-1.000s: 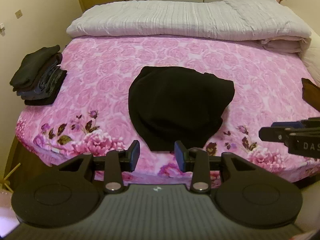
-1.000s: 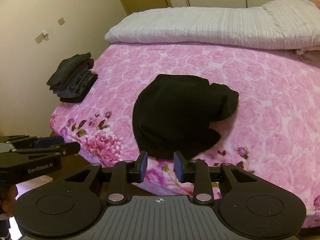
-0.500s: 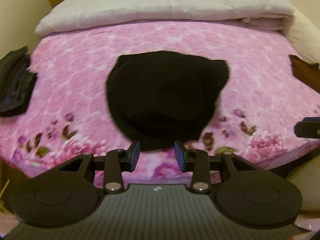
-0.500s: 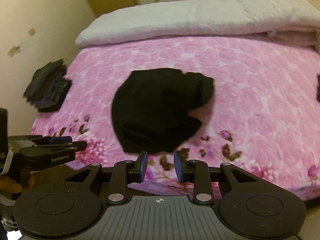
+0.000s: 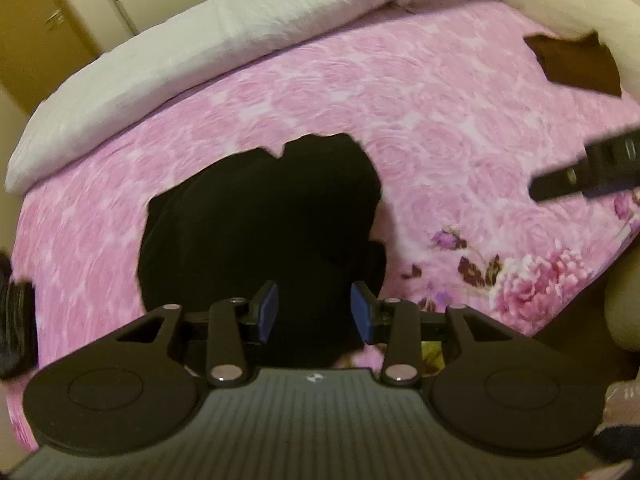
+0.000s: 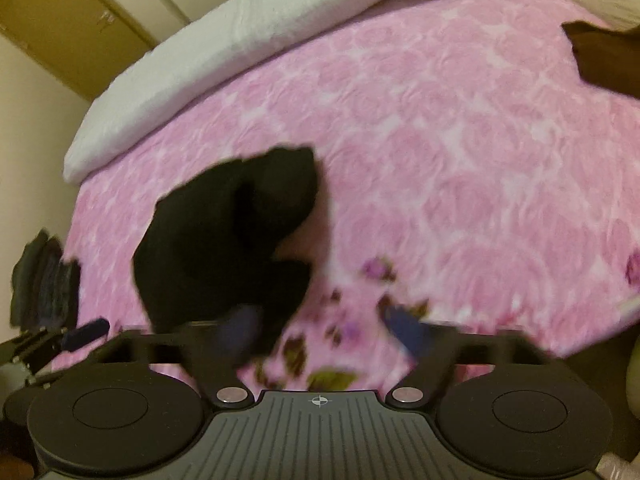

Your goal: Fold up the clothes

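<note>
A crumpled black garment (image 5: pixel 260 232) lies on the pink floral bed near its front edge; it also shows in the right wrist view (image 6: pixel 232 240). My left gripper (image 5: pixel 314 312) is open and empty, hovering over the garment's near edge. My right gripper (image 6: pixel 328 330) is open wide and empty, blurred by motion, over the bed's front edge just right of the garment. The right gripper's fingers (image 5: pixel 580 172) show at the right of the left wrist view. The left gripper's fingers (image 6: pixel 60 338) show at the lower left of the right wrist view.
A folded white quilt (image 5: pixel 240 36) lies along the far side of the bed. A stack of dark folded clothes (image 6: pixel 44 280) sits at the bed's left edge. A brown garment (image 5: pixel 576 64) lies at the far right, also in the right wrist view (image 6: pixel 608 60).
Both grippers have moved forward and down toward the bed, and both views have tilted. The right gripper's jaws have opened much wider. The black garment has not moved.
</note>
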Demonstrator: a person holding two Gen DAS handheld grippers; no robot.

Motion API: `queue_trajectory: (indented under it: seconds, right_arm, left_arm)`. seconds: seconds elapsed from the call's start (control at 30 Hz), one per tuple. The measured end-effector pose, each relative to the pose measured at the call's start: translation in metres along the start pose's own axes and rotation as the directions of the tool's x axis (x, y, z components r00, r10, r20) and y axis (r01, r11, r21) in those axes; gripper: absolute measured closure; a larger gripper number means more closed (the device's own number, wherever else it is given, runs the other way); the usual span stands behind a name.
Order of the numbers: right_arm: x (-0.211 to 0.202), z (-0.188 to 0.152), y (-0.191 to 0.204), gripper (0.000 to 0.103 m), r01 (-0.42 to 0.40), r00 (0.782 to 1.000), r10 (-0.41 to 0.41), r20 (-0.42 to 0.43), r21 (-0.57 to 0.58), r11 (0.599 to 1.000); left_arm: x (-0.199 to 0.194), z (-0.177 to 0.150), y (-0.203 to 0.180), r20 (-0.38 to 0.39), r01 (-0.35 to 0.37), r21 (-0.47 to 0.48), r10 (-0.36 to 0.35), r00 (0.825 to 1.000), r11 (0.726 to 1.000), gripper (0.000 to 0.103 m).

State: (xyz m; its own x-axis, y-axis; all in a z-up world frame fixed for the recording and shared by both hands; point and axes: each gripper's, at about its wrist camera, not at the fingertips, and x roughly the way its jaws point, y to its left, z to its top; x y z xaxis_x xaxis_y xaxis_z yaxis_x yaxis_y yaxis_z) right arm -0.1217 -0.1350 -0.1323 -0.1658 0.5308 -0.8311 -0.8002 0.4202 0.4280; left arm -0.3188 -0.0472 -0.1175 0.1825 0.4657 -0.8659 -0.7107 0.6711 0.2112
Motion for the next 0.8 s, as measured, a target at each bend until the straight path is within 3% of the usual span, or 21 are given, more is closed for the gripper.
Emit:
queue_trajectory:
  seconds: [0.13,0.37,0.5,0.53,0.57,0.67,0.73,0.8]
  right_arm:
    - [0.025,0.039,-0.026,0.014,0.007,1.000,-0.006,-0.010,0.039,0.999]
    - [0.066,0.071,-0.045,0.014,0.003,0.995,0.001,-0.095,0.041,0.999]
    - [0.089,0.072,-0.045,0.014,0.000,0.989,0.006,-0.147,0.044,0.999]
    - [0.094,0.072,-0.046,0.014,-0.003,0.987,0.010,-0.161,0.048,0.999]
    - [0.098,0.073,-0.046,0.014,-0.001,0.985,0.010,-0.174,0.049,0.999]
    - [0.110,0.076,-0.043,0.014,-0.001,0.979,0.011,-0.204,0.048,0.999]
    - [0.116,0.080,-0.038,0.014,-0.009,0.977,0.018,-0.213,0.046,0.999]
    - [0.121,0.085,-0.029,0.014,-0.018,0.975,0.027,-0.219,0.043,0.999]
  left_arm:
    - [0.034,0.034,-0.016,-0.014,-0.030,0.047,0.031,0.999,0.998,0.065]
    - [0.092,0.066,-0.036,-0.082,-0.004,-0.001,0.004,0.997,1.000,0.065]
    - [0.135,0.064,-0.037,-0.153,-0.096,0.008,0.096,0.983,0.995,0.065]
    - [0.139,0.062,-0.029,-0.156,-0.097,-0.001,0.096,0.983,0.995,0.075]
    - [0.143,0.061,-0.021,-0.158,-0.098,-0.011,0.095,0.983,0.995,0.099]
    - [0.128,0.059,0.032,-0.093,-0.075,-0.166,0.060,0.994,0.983,0.098]
    - [0.105,0.054,0.082,-0.046,-0.149,-0.222,0.143,0.989,0.964,0.098]
    - [0.086,0.040,0.139,-0.044,-0.236,-0.299,0.234,0.971,0.925,0.098]
